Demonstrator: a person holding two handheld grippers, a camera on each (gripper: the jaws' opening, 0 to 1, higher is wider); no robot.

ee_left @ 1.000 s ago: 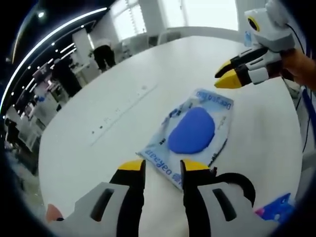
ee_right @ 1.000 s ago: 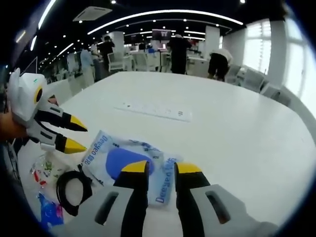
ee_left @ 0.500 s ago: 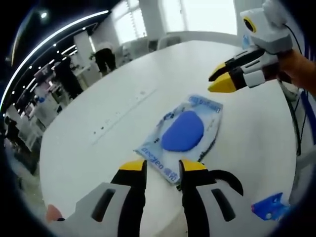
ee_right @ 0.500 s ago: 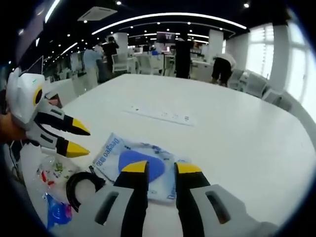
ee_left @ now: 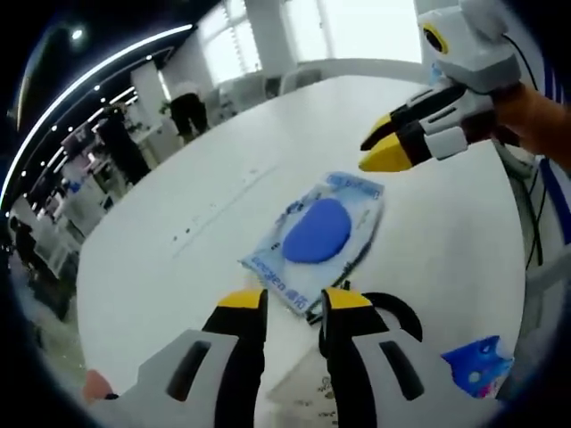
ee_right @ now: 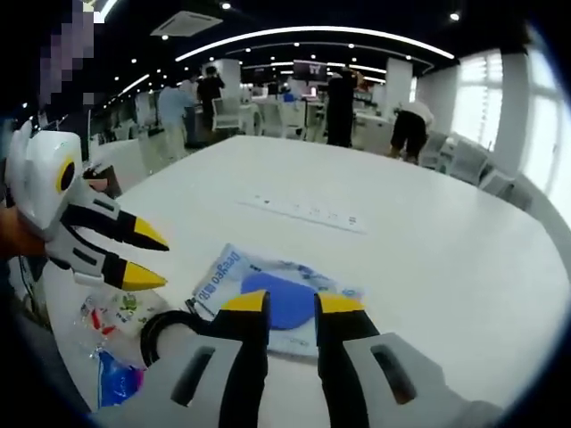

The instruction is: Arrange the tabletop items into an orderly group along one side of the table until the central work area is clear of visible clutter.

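A clear packet printed in blue, with a blue oval pad inside (ee_left: 314, 234), lies flat on the white table (ee_left: 161, 276). My left gripper (ee_left: 292, 301) hovers just short of its near edge, open with nothing between the jaws. My right gripper (ee_left: 382, 145) comes in from the upper right above the packet's far corner. Seen from the right gripper view, the same packet (ee_right: 268, 299) lies beyond my right gripper (ee_right: 283, 303), which is open and holds nothing. The left gripper (ee_right: 145, 257) stands to the left, jaws apart. A black cable coil (ee_left: 397, 312) (ee_right: 161, 328) touches the packet.
A small blue packet (ee_left: 477, 366) (ee_right: 116, 379) and a clear bag with red and green bits (ee_right: 111, 312) lie by the coil near the table edge. A socket strip (ee_right: 303, 212) is set into the table's middle. People and chairs stand far behind.
Both cameras have drawn back, so the packet looks smaller and more of the coil and small bags shows. The right gripper has shifted toward the packet. The items have not moved.
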